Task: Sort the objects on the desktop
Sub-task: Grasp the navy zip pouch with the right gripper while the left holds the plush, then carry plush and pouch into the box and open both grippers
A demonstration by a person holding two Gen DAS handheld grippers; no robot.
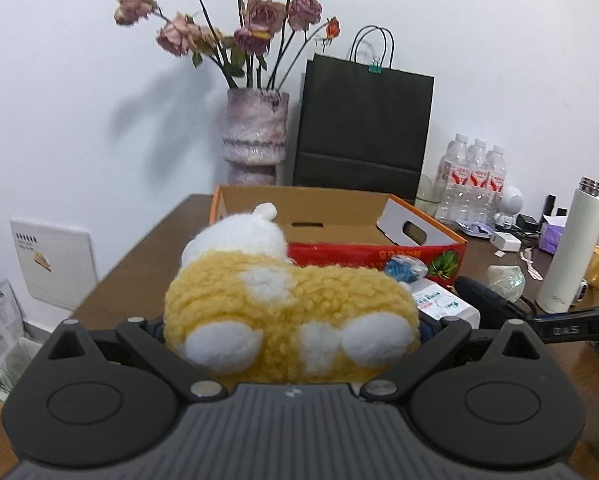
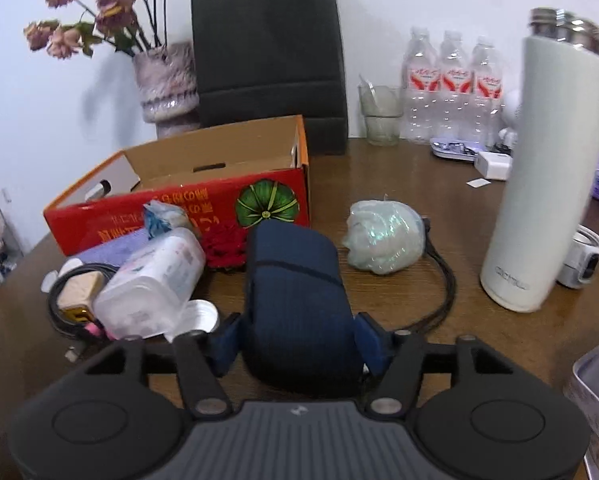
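A brown wooden desk (image 2: 411,184) is seen against a white wall. At its back a tall black paper bag (image 2: 267,56) with cord handles is stood, flanked by a mottled pink ceramic vase (image 2: 167,84) of dried roses and a row of clear plastic water bottles (image 2: 451,88). In front of the bag an open cardboard box (image 2: 187,192) with a red printed front and orange rim is set, its inside bare where visible. A tall white insulated flask (image 2: 547,160) with a steel neck is stood upright on the right of the desk.

A fluffy yellow-and-white plush toy (image 1: 291,312) is held in the left gripper (image 1: 295,326), whose blue pads are pressed against its sides; the toy is raised in front of the box.

A dark navy soft pouch (image 2: 295,304) is lying on the desk between the blue fingers (image 2: 373,340) of the right gripper (image 2: 299,340), which are set half-wide and appear to touch its sides. Whether it is firmly squeezed cannot be told.

Just left of the pouch a clear plastic bottle (image 2: 151,284) is lying on its side. To the right a crumpled pale green iridescent wrapper (image 2: 383,236) is resting on a black cable (image 2: 443,284).
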